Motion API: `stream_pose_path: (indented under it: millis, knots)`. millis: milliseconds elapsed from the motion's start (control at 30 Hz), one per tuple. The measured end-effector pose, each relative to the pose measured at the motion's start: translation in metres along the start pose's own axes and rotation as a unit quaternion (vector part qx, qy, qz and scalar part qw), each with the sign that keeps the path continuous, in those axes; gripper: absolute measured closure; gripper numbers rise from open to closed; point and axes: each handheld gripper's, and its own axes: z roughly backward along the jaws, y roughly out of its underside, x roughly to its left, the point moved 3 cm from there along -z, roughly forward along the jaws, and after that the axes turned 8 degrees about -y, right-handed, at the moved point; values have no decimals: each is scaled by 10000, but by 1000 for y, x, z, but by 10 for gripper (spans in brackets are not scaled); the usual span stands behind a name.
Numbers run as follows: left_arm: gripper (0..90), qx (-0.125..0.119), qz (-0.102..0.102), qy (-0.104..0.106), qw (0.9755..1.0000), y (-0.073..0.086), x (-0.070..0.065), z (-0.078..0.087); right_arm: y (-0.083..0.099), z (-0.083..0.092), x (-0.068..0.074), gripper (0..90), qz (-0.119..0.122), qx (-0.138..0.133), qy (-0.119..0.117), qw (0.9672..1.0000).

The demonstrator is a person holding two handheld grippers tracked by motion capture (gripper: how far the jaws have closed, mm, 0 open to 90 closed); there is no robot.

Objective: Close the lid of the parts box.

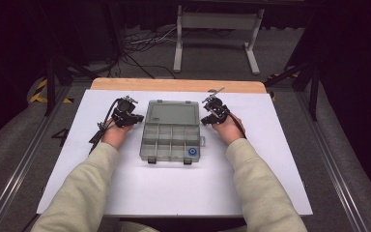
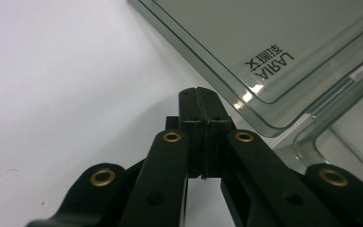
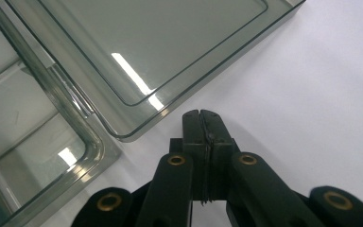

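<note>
An open compartment box (image 1: 170,130) lies at the middle of the white bench (image 1: 270,193), lid folded flat toward the far edge, likely so both tools can reach its corners. Left gripper (image 1: 136,117), jaws pressed together and empty, hovers just beside the lid's left edge (image 2: 246,101); right gripper (image 1: 205,119), likewise closed on nothing, sits near the lid's right edge (image 3: 170,111).
</note>
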Motion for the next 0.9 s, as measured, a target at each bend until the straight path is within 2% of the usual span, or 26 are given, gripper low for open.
stream_pose_path:
  millis: [167,333,533,600,667,733,800,900]
  knots:
    - [895,126,46,44,9999,2,1,-3,0,-2,0,900,13,46,-8,10000]
    - [895,134,46,44,9999,1,1,-4,-1,-4,1,900,43,47,4,10000]
    - [895,146,-94,24,9998,-3,-4,-7,-3,-6,2,900,63,65,10,10000]
    - [895,150,-54,21,9999,-3,-5,-7,-3,-6,2,900,59,57,-2,10000]
    - [896,104,-151,32,9998,-4,-2,-8,-3,-6,1,900,50,39,-20,10000]
    - [896,115,-70,64,9999,-3,-3,-8,-3,-6,1,900,51,37,-22,10000]
    - [896,98,-111,35,9999,-5,-2,-9,-4,-6,0,900,52,33,-18,10000]
    - [896,104,-33,65,9999,-5,-2,-10,-5,-7,-1,900,64,15,-9,10000]
